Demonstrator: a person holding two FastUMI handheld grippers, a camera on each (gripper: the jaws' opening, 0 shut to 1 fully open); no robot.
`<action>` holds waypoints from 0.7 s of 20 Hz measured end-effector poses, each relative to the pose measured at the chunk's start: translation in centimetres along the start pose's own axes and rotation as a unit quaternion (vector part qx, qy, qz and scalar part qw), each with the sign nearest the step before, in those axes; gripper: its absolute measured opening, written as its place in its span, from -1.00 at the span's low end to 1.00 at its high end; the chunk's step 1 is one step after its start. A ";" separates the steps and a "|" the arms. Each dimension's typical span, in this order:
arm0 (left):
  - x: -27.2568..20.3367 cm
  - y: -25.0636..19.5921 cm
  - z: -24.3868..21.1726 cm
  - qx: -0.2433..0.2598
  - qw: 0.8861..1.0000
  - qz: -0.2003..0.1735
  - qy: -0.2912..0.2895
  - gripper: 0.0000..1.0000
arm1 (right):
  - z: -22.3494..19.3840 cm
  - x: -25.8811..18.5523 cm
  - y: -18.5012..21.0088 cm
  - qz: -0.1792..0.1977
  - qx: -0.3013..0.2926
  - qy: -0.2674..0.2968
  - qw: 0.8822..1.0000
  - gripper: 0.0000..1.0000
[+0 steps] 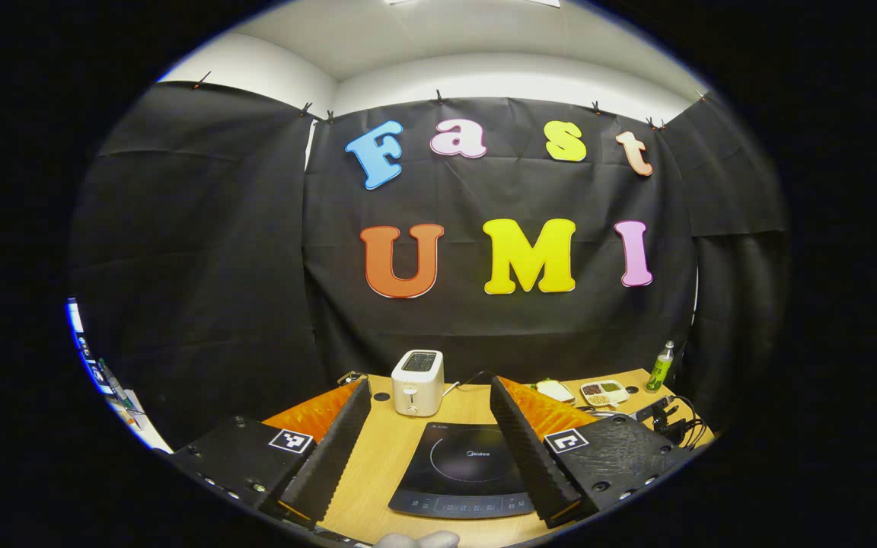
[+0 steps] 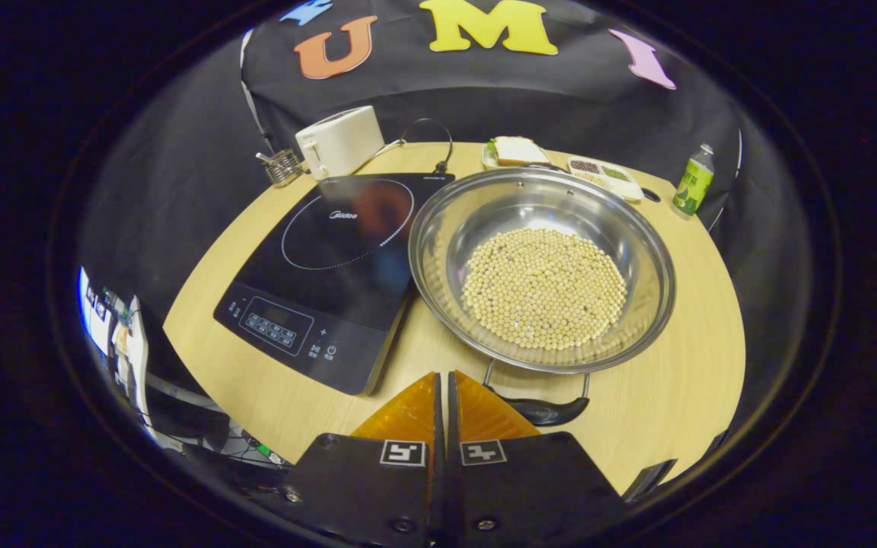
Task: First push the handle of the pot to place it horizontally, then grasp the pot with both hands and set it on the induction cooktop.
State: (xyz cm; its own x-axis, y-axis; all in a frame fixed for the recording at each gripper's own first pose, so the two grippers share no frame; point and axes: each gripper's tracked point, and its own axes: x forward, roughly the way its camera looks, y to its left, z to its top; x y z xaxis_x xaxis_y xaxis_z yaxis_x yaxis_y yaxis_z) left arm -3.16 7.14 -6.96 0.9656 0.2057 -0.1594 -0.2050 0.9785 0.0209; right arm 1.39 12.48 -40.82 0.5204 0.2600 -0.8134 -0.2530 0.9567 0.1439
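Right now the pot (image 2: pixel 542 268), a wide steel pan holding a bed of pale beans (image 2: pixel 543 289), sits on the table (image 2: pixel 674 396) just right of the induction cooktop (image 2: pixel 332 266), its rim close against the cooktop's edge. Its near handle (image 2: pixel 539 402), a dark grip on wire loops, points toward the right tongs (image 2: pixel 444 396), which hover just beside it with fingers closed narrow, nothing between them and apart from the handle. In the left gripper view, the left tongs (image 1: pixel 431 441) stand wide, holding nothing, framing the induction cooktop (image 1: pixel 469 472) between their fingers. Behind the cooktop stands a white toaster (image 2: pixel 338 141). Farther back along the table's edge lie a sandwich on a plate (image 2: pixel 516 151), a divided tray of grains (image 2: pixel 604 173) and a green bottle (image 2: pixel 693 181).
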 end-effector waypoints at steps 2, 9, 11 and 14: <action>0.3 0.0 0.1 0.002 1.000 0.001 -0.001 0.89 | -0.2 0.2 -0.4 -0.001 0.008 0.004 1.000 -0.99; 0.9 0.0 -0.2 0.006 1.000 -0.001 0.001 0.89 | -1.0 0.1 -1.5 -0.007 0.019 0.009 1.000 -0.93; 1.2 0.2 -0.4 0.011 1.000 0.002 0.002 0.89 | -1.4 0.0 -1.9 -0.007 0.020 0.011 1.000 -0.93; 1.4 0.2 -0.3 0.007 1.000 0.000 0.001 0.89 | -1.9 -0.1 -2.7 -0.010 0.020 0.015 1.000 -0.93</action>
State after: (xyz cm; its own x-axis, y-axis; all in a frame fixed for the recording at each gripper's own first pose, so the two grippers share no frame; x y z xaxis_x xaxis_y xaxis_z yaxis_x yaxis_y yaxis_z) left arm -1.91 7.59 -7.47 0.9652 0.2050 -0.1622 -0.2019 0.9788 0.0352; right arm 0.47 9.65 -42.14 0.5001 0.2371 -0.8329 -0.2098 0.9663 0.1491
